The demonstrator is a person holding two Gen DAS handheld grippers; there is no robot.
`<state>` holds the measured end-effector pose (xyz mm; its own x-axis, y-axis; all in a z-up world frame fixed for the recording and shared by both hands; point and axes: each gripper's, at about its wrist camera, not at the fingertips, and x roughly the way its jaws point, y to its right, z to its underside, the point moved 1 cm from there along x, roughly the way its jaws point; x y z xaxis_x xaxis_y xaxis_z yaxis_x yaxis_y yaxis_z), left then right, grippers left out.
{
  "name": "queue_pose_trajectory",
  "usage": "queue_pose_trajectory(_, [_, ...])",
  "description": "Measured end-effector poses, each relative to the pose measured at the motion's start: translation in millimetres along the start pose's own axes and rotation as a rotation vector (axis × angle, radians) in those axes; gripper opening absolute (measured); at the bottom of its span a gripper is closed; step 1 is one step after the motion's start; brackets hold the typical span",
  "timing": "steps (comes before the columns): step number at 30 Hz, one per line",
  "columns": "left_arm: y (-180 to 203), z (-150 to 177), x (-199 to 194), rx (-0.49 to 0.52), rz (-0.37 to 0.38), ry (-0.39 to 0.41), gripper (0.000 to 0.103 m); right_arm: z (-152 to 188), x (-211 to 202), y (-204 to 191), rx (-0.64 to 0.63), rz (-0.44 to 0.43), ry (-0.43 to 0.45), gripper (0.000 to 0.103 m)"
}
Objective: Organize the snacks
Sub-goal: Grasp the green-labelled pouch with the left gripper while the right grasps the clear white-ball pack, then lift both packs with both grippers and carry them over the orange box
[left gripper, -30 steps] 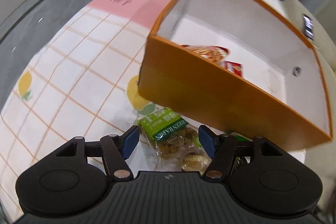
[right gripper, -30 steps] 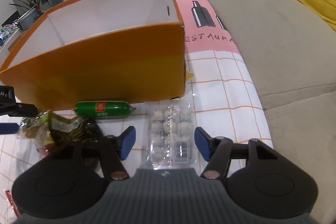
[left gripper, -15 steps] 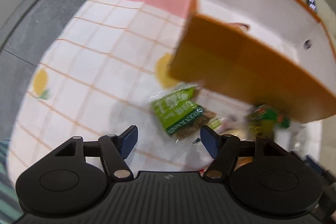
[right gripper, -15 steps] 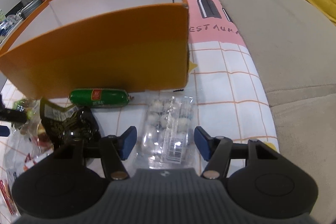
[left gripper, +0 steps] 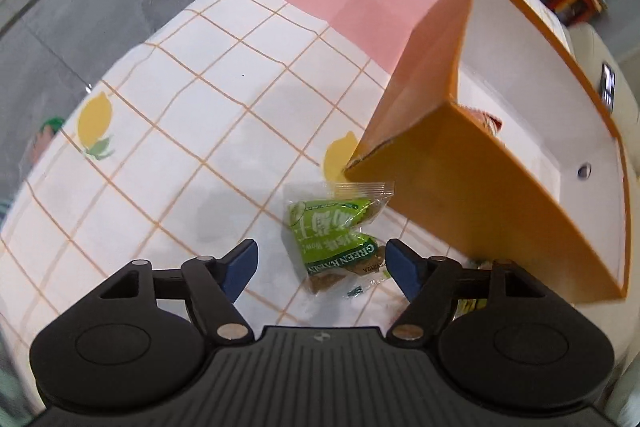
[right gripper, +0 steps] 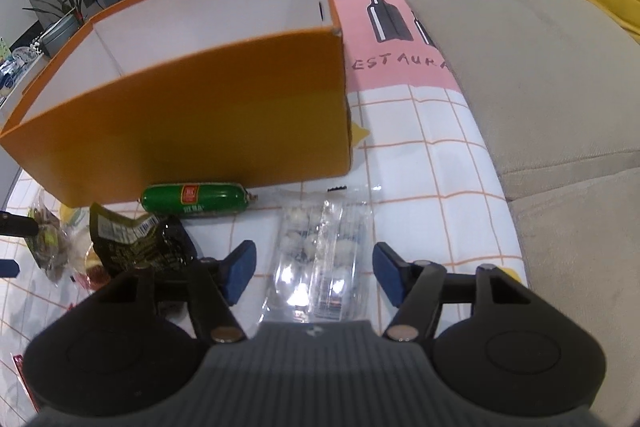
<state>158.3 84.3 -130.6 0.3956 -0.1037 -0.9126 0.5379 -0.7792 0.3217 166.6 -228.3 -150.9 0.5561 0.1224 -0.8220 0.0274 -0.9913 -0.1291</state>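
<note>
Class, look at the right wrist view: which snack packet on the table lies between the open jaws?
The clear packet of white sweets; the green sausage and dark pouch lie off to its left.

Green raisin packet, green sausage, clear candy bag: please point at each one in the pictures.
Green raisin packet (left gripper: 334, 233): left wrist view, on its green label.
Green sausage (right gripper: 196, 198): right wrist view, on its middle.
Clear candy bag (right gripper: 320, 251): right wrist view, on its middle.

Left gripper (left gripper: 322, 264) jaws just opened wide, empty; right gripper (right gripper: 314, 270) jaws apart, widening.
</note>
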Motion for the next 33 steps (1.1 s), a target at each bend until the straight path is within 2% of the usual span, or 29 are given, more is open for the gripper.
queue_pose_trajectory(7, [4.9, -1.7, 11.3, -0.041, -0.020, 0.021, 0.086, -0.9, 13.1, 11.0, 0.059, -0.005, -0.034, 0.070])
queue_pose_trajectory(11, [8.8, 1.9, 21.6, -0.011, -0.015, -0.011, 0.076, -1.6, 20.9, 7.6, 0.047, -0.003, -0.045, 0.070])
queue_pose_trajectory(15, [13.8, 5.6, 20.8, 0.050, -0.012, 0.010, 0.068, 0.0, 22.5, 0.2, -0.003, 0.019, -0.036, 0.070])
queue_pose_trajectory(18, [14.8, 9.0, 20.4, 0.102, -0.016, 0.025, 0.059, 4.4, 23.0, -8.3, -0.072, 0.054, -0.017, 0.064])
queue_pose_trajectory(20, [15.8, 11.2, 20.4, 0.129, -0.016, 0.033, 0.054, 7.2, 21.1, -11.0, -0.088, 0.050, -0.001, 0.057])
queue_pose_trajectory(23, [17.8, 11.6, 21.0, 0.152, -0.024, 0.033, 0.050, 7.3, 18.7, -11.2, -0.094, 0.046, 0.001, 0.054])
queue_pose_trajectory(33, [6.7, 16.0, 9.9, 0.158, 0.041, 0.050, 0.044, 11.2, 11.4, -9.9, -0.079, 0.030, -0.001, 0.051])
